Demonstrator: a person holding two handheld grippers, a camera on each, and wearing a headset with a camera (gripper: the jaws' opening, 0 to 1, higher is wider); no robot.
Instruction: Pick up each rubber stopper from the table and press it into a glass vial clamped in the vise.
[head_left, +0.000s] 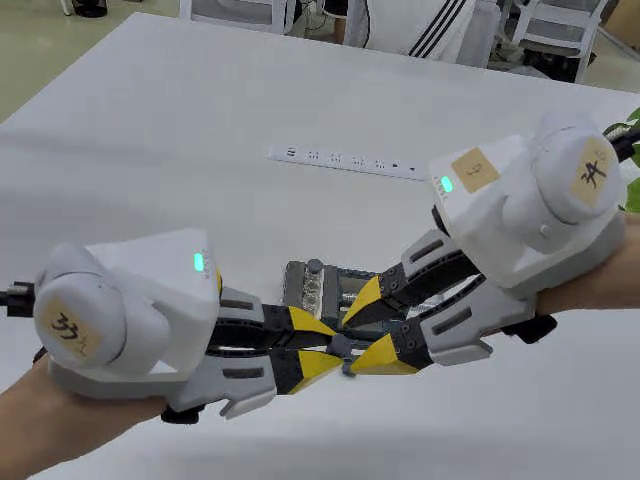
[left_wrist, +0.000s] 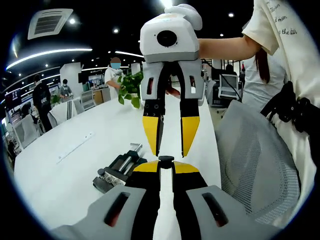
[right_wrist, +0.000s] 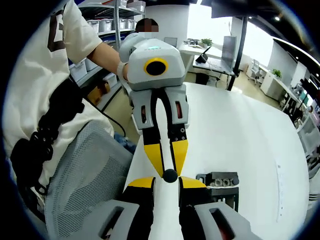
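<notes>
My left gripper (head_left: 338, 346) (left_wrist: 166, 166) is shut on a small dark rubber stopper (left_wrist: 166, 159) (right_wrist: 170, 176), pinched at its yellow fingertips. My right gripper (head_left: 348, 345) (right_wrist: 167, 183) faces it tip to tip and is open, one finger on each side of the stopper. Both are held in the air just in front of the small black vise (head_left: 345, 290) (left_wrist: 117, 170) (right_wrist: 220, 181). A glass vial (head_left: 313, 292) with a dark cap stands clamped in the vise.
A white power strip (head_left: 345, 160) lies further back on the white table (head_left: 150, 130). A grey mesh chair (left_wrist: 250, 150) (right_wrist: 85, 170) stands at the table's near edge beside the person. A green plant (left_wrist: 131, 87) is at the far right.
</notes>
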